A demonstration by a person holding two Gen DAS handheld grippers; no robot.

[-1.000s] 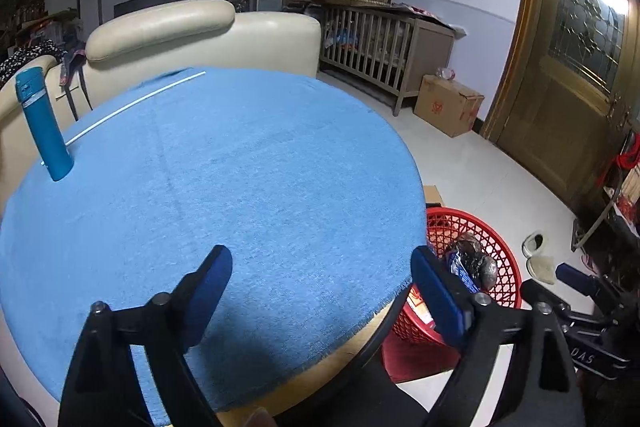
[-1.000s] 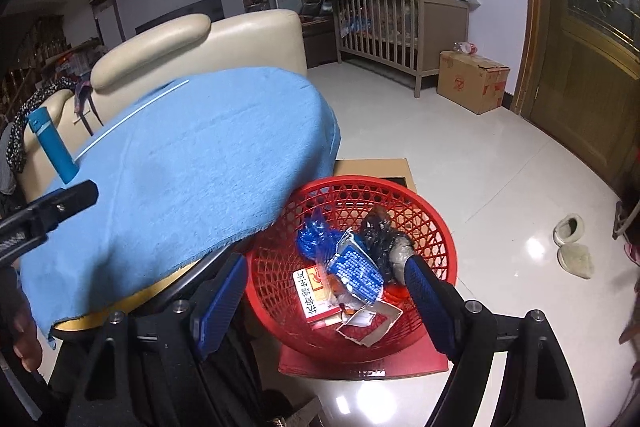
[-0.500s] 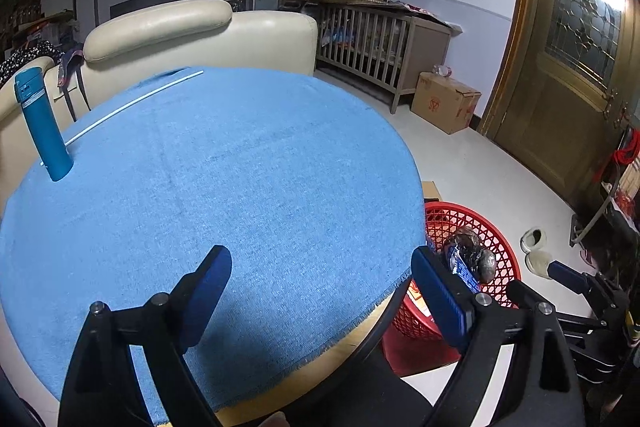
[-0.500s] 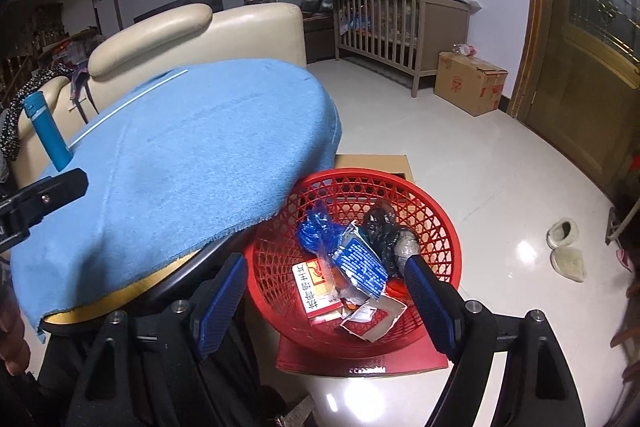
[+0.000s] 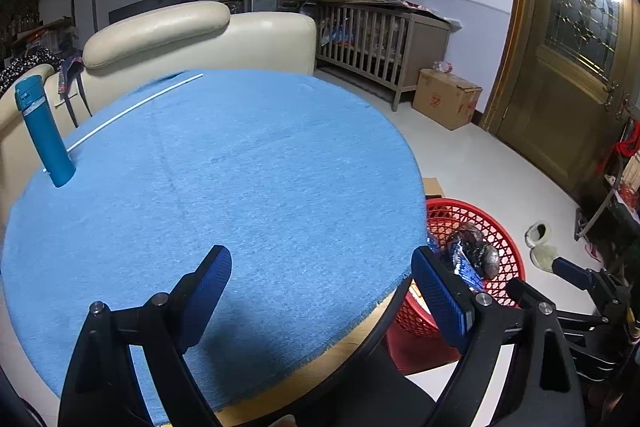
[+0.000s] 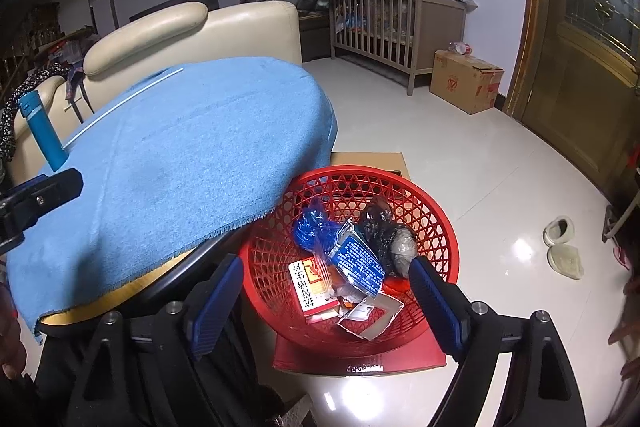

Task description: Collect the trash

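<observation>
Trash: I saw it heaped in the basket [image 6: 434, 227]: a blue foil packet [image 6: 357, 259], a crumpled blue bag [image 6: 310, 231], a dark shiny wrapper [image 6: 380, 227], a red-and-white carton [image 6: 310, 287] and torn paper scraps [image 6: 370, 313].
Basket: red plastic lattice, standing on a red mat [image 6: 360, 357] on the floor, tucked just beside the table's edge; from my left camera only its far half [image 5: 496, 239] showed past the cloth.
Table: round, covered by a blue cloth [image 5: 224, 179]; on it I saw only a blue bottle [image 5: 44, 137] standing at the far left and a thin white rod [image 5: 136, 107] lying near the back edge.
Room: cream sofa [image 5: 192, 35] behind the table, a wooden crib [image 5: 380, 43], a cardboard box [image 5: 446, 99], a wooden door [image 5: 568, 67], slippers [image 6: 562, 247] on glossy white tile.
Left gripper [image 5: 320, 279]: jaws spread wide over the near edge of the cloth, nothing between them, touching nothing.
Right gripper [image 6: 326, 291]: hung above the basket; its jaws had just been widening, and they gripped nothing, the trash lying loose below.
</observation>
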